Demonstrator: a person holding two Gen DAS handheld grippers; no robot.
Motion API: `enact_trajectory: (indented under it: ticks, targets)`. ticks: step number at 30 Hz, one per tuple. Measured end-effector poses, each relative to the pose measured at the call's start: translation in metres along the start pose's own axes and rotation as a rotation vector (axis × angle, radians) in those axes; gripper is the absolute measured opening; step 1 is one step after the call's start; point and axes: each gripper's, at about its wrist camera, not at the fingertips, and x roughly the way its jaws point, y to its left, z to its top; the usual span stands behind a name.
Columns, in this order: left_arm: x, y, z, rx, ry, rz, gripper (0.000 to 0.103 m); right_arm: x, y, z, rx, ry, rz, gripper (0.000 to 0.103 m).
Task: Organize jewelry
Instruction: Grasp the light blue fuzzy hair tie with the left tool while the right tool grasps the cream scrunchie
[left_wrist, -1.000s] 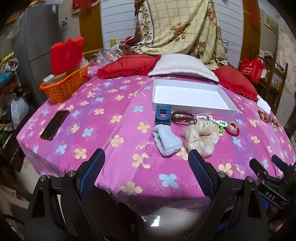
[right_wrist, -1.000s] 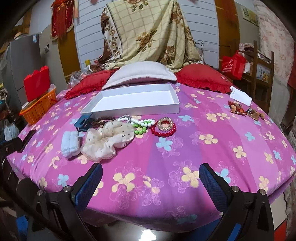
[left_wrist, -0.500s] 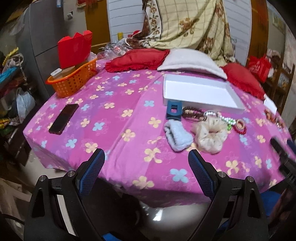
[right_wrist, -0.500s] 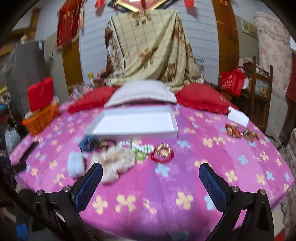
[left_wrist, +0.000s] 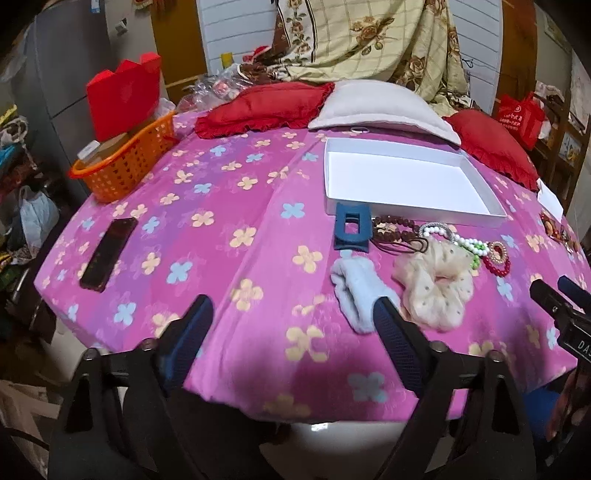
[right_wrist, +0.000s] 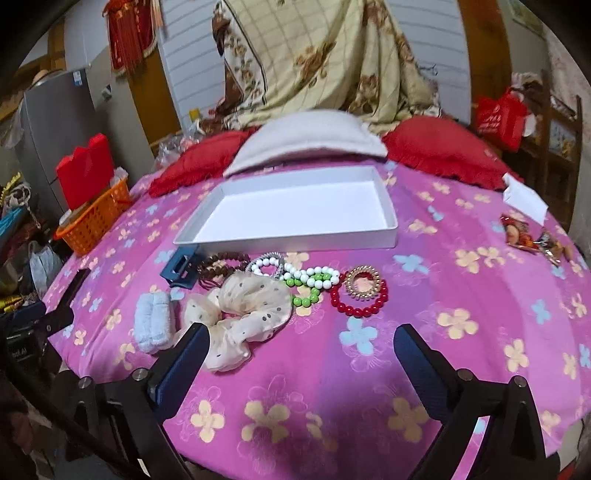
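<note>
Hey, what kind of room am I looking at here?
Probably a lived-in home room: cushions and a draped floral blanket behind a table in pink flowered cloth, and a fridge at the side.

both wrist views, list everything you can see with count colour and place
tray: 1, white, mid table, nothing in it
hair claw: 1, dark blue, front of the tray's left end
wooden beads: 1 strand, brown, beside the claw
white bead bracelet: 1, white, front of the tray
green beads: 1 strand, green, under the white ones
red bead bracelet: 1, red, right end of the row
coil tie: 1, gold, on the red bracelet
scrunchie: 1, cream, dotted, nearest the edge
fuzzy band: 1, pale blue, left of the scrunchie
phone: 1, black, table's left
basket: 1, orange, far left
pillows: 3, two red, one white, behind the tray
left tool: closing, nothing between
right tool: open, holding nothing
</note>
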Motion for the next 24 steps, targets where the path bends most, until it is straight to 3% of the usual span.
enact_trajectory:
  ticks: [6, 12, 21, 24]
  targets:
    - [0.047, -0.009, 0.005, 0.004, 0.084, -0.065, 0.078, 0.044, 0.006, 0.009, 0.005, 0.106, 0.069, 0.085]
    - [0.086, -0.014, 0.006, -0.036, 0.163, -0.149, 0.078, 0.074, 0.020, 0.013, -0.013, 0.157, 0.093, 0.085]
    - [0.118, -0.024, 0.012, -0.055, 0.194, -0.231, 0.078, 0.103, 0.025, 0.014, -0.024, 0.192, 0.091, 0.084]
    - [0.126, -0.029, 0.011, -0.050, 0.211, -0.247, 0.070, 0.111, 0.027, 0.012, -0.031, 0.203, 0.092, 0.080]
